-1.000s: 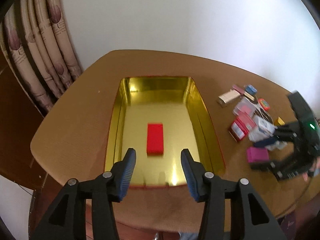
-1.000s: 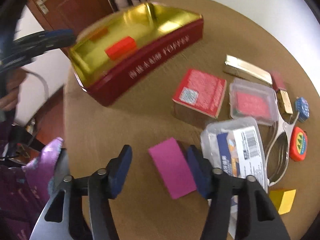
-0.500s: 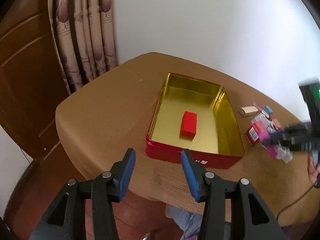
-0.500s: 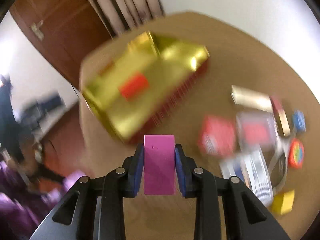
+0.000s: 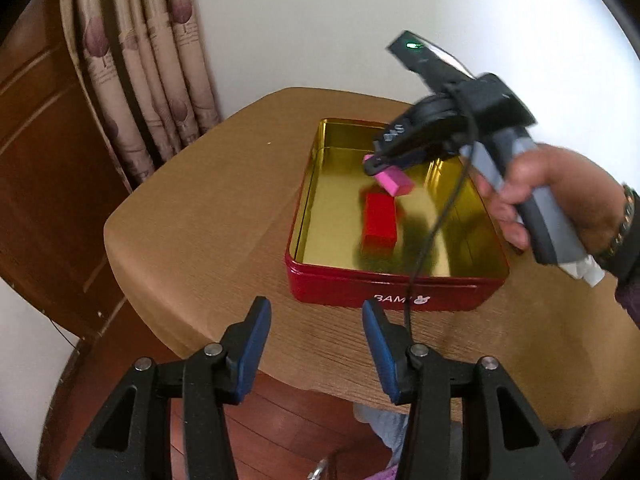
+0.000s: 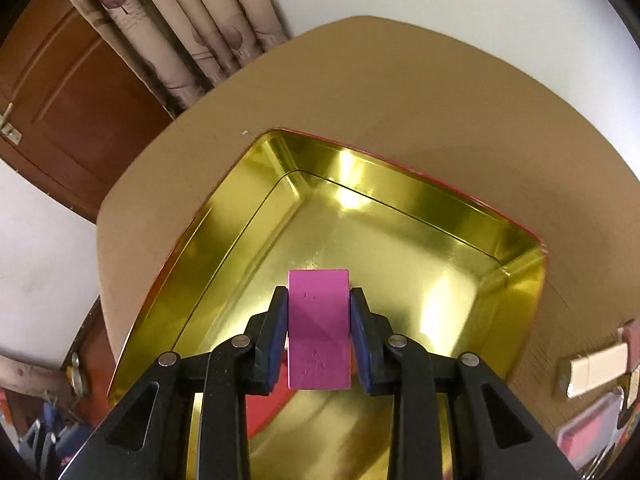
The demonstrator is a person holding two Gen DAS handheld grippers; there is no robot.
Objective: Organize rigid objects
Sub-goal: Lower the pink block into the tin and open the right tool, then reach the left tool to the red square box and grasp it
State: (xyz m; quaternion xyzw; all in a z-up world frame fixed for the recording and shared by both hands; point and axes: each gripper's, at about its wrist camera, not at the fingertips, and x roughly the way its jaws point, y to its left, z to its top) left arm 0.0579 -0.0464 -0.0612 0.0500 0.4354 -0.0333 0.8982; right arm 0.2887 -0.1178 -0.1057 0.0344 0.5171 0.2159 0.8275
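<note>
A red tin with a gold inside sits on the brown table. A red block lies in it; it shows partly behind the fingers in the right wrist view. My right gripper is shut on a pink block and holds it in the air over the tin, above the red block. My left gripper is open and empty, off the table's near edge in front of the tin.
Loose small items lie on the table right of the tin: a cream box and a clear case with a red insert. Curtains and a wooden door stand behind the table.
My right gripper closed on the pink block, lifted it off the table and carried it over the tin. My left gripper pulled back from the tin to beyond the table edge.
</note>
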